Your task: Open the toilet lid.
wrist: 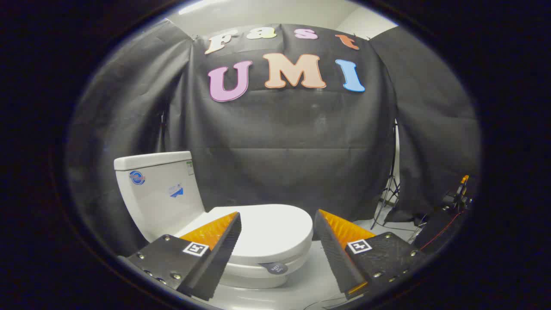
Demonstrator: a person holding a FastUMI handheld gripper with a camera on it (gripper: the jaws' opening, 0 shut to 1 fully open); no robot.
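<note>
With my gripper (pixel 277 226) spread wide and holding nothing, the toilet lid (pixel 269 232) lies flat and closed in the lower centre of the frame, just ahead of the fingertips and between them. Its long axis runs from the tank (pixel 157 189) at centre left toward its rounded front edge at lower right.

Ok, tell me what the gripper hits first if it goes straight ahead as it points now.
Probably the closed toilet lid: the open gripper frames its front end between the fingers. Depth is unclear; aimed slightly higher, it would pass over the lid toward the black cloth wall.
</note>
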